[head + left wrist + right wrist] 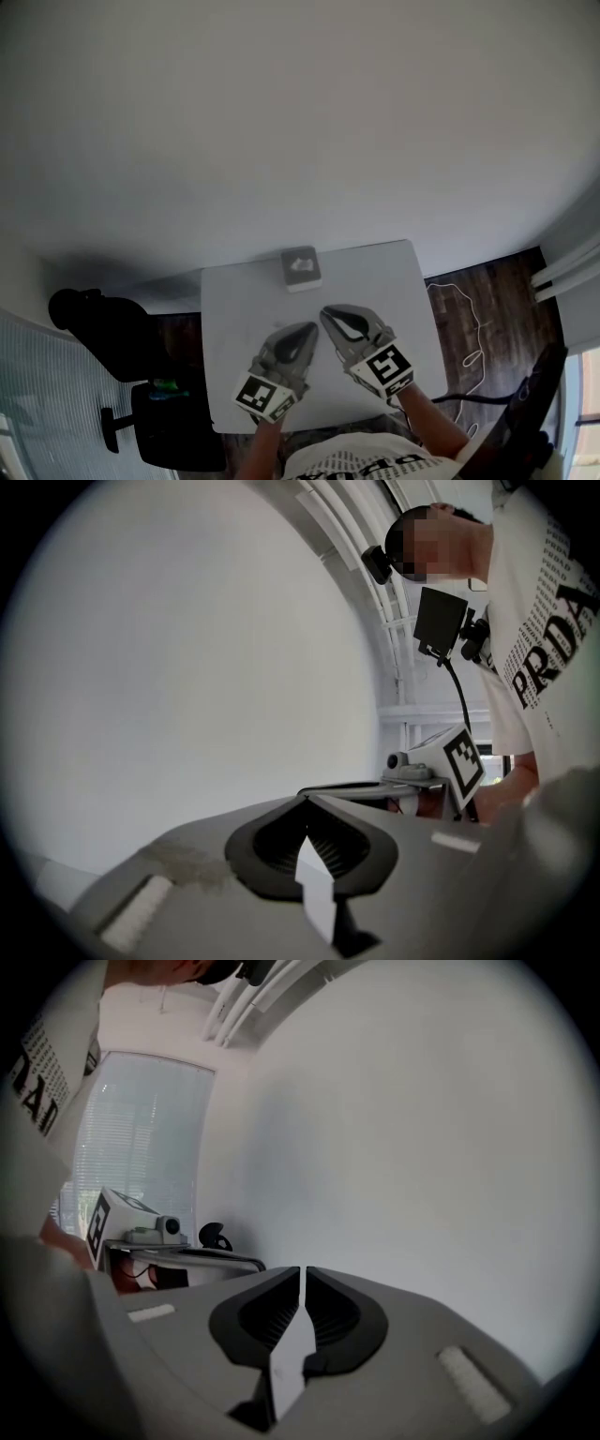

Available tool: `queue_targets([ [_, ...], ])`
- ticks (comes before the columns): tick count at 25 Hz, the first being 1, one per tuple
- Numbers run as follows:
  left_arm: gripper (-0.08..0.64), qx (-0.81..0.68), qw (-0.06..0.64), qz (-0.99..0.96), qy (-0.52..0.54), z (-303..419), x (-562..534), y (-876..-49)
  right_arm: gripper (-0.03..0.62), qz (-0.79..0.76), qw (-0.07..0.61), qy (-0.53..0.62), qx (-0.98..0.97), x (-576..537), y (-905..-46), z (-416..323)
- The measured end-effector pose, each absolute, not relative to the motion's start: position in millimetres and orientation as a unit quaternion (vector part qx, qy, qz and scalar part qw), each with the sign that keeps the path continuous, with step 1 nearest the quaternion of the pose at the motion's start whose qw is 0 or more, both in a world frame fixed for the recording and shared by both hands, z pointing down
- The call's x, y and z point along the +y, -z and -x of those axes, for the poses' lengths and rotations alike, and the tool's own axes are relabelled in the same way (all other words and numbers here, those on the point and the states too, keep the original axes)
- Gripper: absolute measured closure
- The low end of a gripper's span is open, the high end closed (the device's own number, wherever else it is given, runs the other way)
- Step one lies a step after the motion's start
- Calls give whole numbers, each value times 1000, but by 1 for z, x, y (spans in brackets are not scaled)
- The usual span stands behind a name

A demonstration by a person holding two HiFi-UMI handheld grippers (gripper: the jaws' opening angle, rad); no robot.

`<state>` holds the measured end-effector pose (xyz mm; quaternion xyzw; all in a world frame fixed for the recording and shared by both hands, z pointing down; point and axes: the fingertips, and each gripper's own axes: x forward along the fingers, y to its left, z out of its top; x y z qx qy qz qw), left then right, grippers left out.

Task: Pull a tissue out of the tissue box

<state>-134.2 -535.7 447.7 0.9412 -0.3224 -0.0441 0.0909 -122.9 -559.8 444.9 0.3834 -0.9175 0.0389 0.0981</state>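
Sitting at far edge of table [232, 309], tissue box [301, 268]; bare surface nearer.

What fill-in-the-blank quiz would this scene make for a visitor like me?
1. The tissue box sits at the table's ____ edge, away from the person.
2. The left gripper and the right gripper both have their jaws ____, holding nothing.
3. The white cable lies on the floor to the table's ____.

Missing words: far; shut; right.
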Motion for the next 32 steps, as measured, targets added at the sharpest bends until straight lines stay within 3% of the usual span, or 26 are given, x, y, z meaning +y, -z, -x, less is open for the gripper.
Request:
queue_targets([
  [6, 569, -343, 96, -934, 36, 138, -545, -449, 514, -376, 95, -52, -920, -570, -452, 126],
  [19, 569, -371, 118, -921, 2, 142, -600, -500, 453, -376, 145, -87, -911, -632, -514, 118],
  [32, 569, -373, 146, -916, -4, 142, -666, -563, 456, -392, 180, -127, -893, -693, -593, 123],
])
